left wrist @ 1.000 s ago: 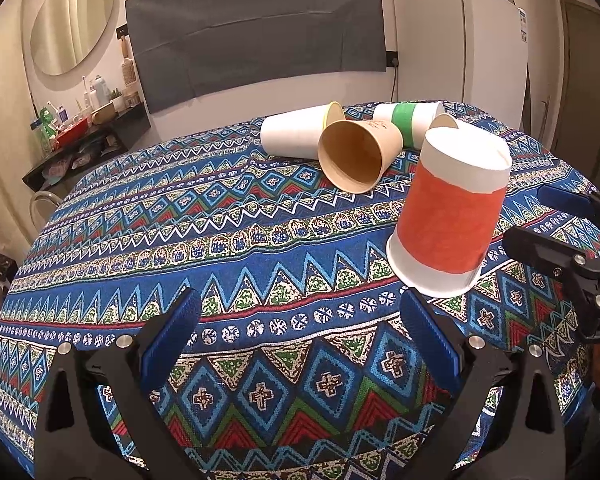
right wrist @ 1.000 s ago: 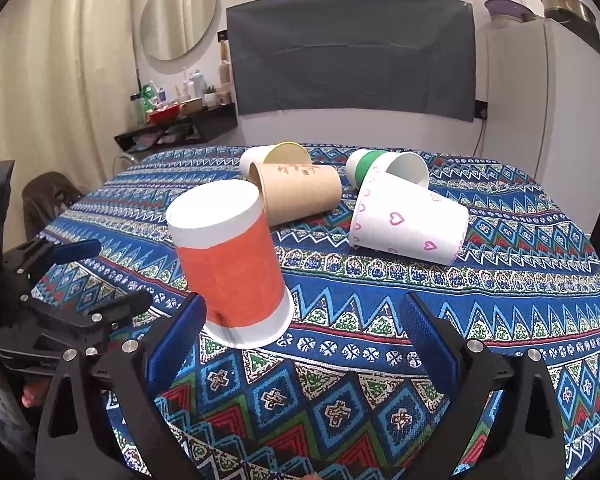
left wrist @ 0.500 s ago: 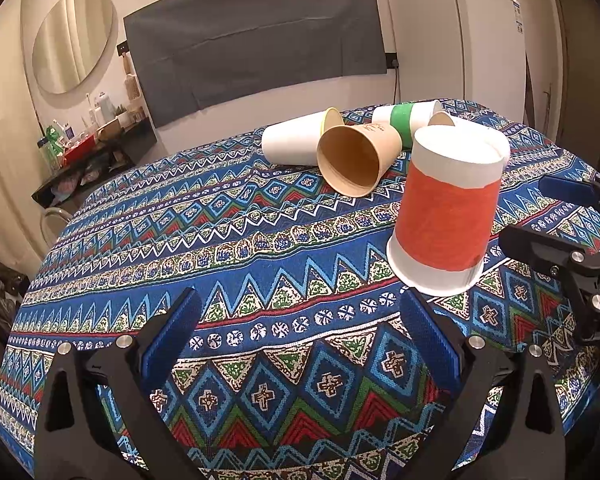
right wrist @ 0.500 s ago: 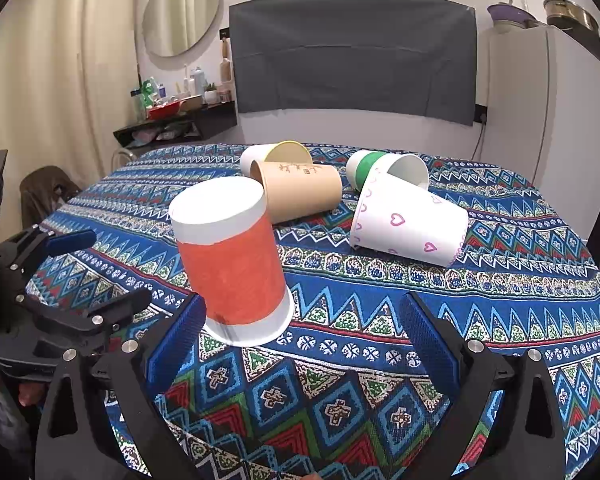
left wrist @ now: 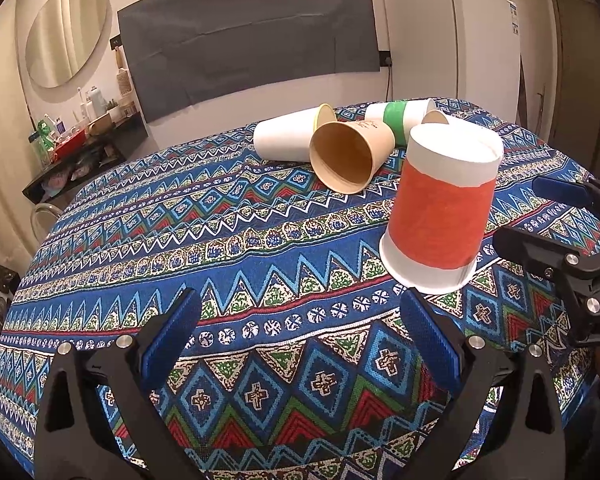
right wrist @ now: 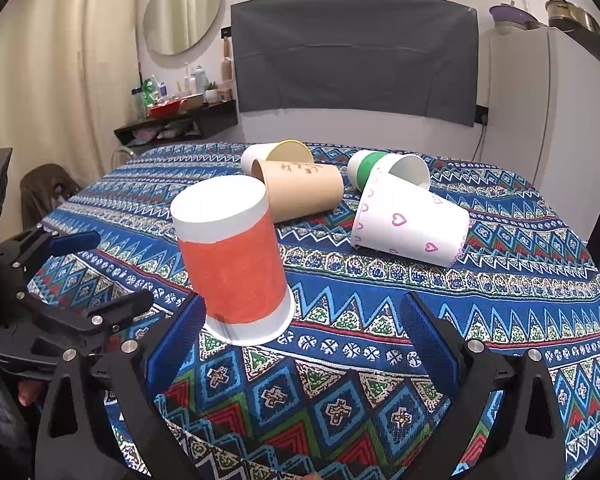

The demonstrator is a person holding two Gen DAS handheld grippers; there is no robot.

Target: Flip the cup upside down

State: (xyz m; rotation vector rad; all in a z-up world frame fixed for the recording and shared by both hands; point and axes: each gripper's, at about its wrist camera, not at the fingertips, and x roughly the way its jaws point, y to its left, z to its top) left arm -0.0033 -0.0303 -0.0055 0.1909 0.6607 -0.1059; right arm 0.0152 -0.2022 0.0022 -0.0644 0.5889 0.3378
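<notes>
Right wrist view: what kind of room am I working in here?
Most likely a lived-in home room: a white refrigerator with pots on top, an oval wall mirror above a shelf of toiletries, and a table under a patterned tablecloth.

Patterned tablecloth (left wrist: 220, 240); oval mirror (right wrist: 182, 10); white fridge (left wrist: 452, 44).

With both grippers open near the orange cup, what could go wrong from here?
1. The orange cup stands mouth-down right beside the right gripper; its left finger may knock the cup over.
2. Four cups lie on their sides behind; the heart cup could roll if bumped.
3. The left gripper is also close, so the two tools may collide.
</notes>
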